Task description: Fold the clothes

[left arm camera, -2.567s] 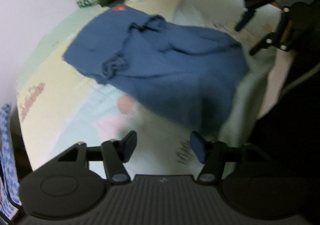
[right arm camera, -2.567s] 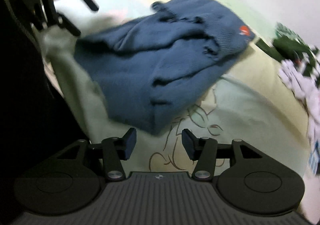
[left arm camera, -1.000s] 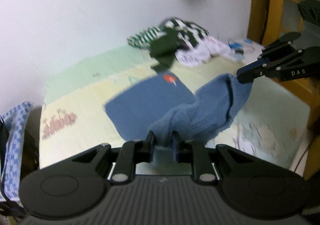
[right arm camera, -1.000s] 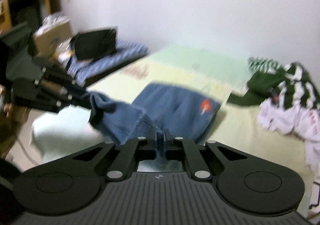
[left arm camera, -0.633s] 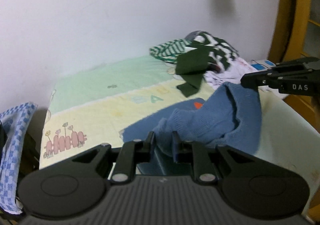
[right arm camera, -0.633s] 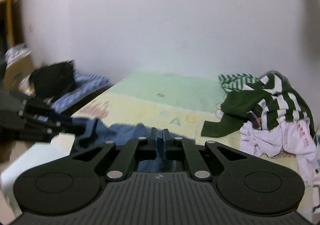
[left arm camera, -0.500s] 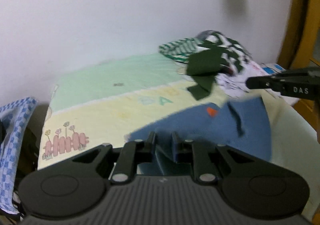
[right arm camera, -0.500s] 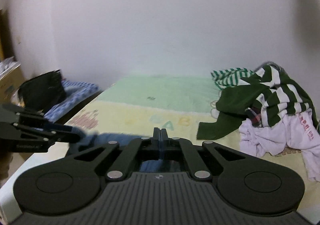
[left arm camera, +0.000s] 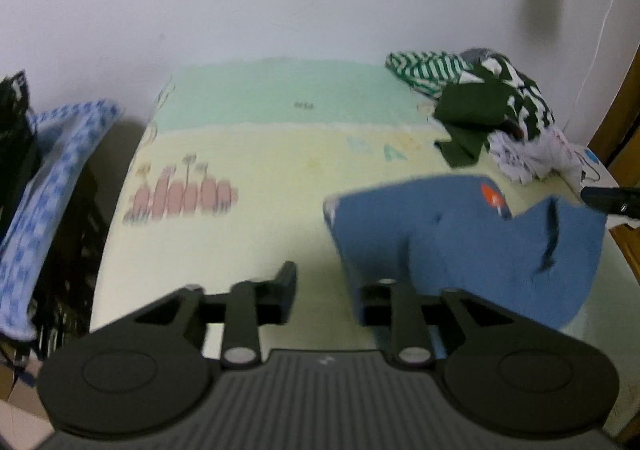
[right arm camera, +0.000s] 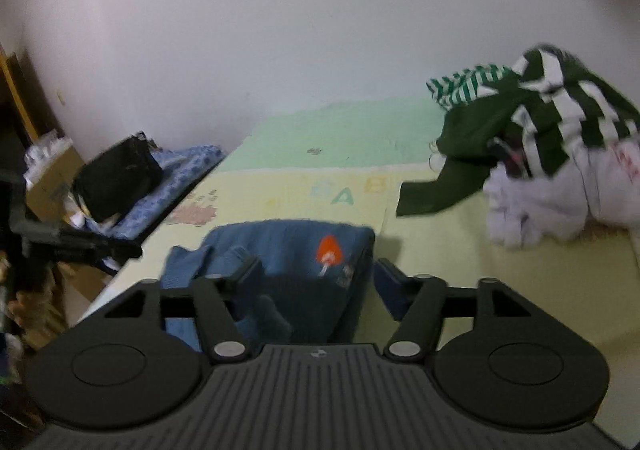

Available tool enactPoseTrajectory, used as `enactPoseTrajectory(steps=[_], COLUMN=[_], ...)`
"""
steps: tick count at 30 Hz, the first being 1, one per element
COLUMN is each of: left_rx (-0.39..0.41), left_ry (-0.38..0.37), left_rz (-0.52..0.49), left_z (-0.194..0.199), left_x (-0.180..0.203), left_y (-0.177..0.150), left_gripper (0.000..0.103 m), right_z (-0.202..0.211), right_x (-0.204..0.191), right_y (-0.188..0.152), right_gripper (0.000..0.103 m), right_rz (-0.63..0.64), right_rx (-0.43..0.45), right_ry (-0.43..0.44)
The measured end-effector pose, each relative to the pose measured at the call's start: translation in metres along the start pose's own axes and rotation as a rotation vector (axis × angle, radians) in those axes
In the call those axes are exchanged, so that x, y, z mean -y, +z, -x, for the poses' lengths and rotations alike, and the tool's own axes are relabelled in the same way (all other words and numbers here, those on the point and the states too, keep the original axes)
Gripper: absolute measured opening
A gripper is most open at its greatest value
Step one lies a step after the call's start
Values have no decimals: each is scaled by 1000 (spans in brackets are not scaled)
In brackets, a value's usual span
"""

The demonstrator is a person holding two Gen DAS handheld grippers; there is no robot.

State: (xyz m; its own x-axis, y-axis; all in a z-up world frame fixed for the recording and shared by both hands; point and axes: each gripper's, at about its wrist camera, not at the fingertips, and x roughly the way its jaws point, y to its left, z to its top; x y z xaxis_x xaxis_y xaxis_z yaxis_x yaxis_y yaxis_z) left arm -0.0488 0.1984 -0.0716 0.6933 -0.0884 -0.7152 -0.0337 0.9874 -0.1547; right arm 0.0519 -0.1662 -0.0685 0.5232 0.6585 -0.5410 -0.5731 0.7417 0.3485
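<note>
Blue sweater (right arm camera: 280, 246) lying folded ahead of both jaws; left gripper (left arm camera: 324, 294) and right gripper (right arm camera: 316, 282) opening, releasing cloth, nothing pinched. Next: regrip edge, second fold.

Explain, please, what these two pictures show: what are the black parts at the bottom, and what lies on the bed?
Each picture comes from a camera on a hand-held gripping tool, looking along its two fingers. The left tool and the right tool have both just opened and hold nothing. A blue sweater, partly folded, lies on the bed sheet. In the right-hand picture it lies between the open fingers, unpinched. A pile of green-striped and white clothes lies farther back.
</note>
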Motion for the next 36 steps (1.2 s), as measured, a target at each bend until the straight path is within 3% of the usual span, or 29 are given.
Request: enactPoseTrajectory(steps=[2, 4, 5, 7, 11, 18, 20, 22, 23, 24, 25, 28, 32, 36], left_rx=[-16, -14, -2, 10, -18, -57, -55, -53, -52, -40, -27, 12, 117, 204], left_ry=[-33, -60, -69, -97, -135, -229, -245, -251, -255, -247, -237, -207, -197, -158], left_rz=[-10, -33, -52, -90, -102, -54, -75, -98, -108, -115, -121, -124, -119, -84], left_z=[-1, -3, -3, -4, -23, -51, -51, -49, -48, -44, -40, -19, 27, 42], left_x=[13, 27, 36, 47, 52, 47, 51, 56, 59, 61, 64, 67, 68, 59], left_y=[-4, -7, -8, -11, -16, -17, -17, -19, -20, -20, -21, -24, -21, -3], left_gripper=[43, 59, 61, 72, 77, 68, 57, 32, 28, 18, 11, 8, 8, 8], right_z=[3, 1, 1, 4, 22, -2, -17, -27, -31, -34, -35, -30, -2, 10], right_x=[0, -3, -4, -3, 5, -6, -9, -11, -12, -13, -13, -27, -55, -67], right_y=[-4, -5, -5, -4, -8, -34, -43, -51, -54, -57, -56, -53, -39, -10], right_gripper=[67, 67, 67, 67, 70, 72, 72, 71, 69, 56, 34, 24, 22, 22], right_rz=[-46, -55, -61, -82, -145, -116, -136, -152, -167, -184, -206, -139, 3, 59], right_rx=[-9, -18, -18, 31, 108, -18, -55, -49, -38, -28, -25, -27, 13, 69], right_ry=[19, 19, 18, 8, 12, 88, 94, 82, 72, 64, 71, 59, 86, 119])
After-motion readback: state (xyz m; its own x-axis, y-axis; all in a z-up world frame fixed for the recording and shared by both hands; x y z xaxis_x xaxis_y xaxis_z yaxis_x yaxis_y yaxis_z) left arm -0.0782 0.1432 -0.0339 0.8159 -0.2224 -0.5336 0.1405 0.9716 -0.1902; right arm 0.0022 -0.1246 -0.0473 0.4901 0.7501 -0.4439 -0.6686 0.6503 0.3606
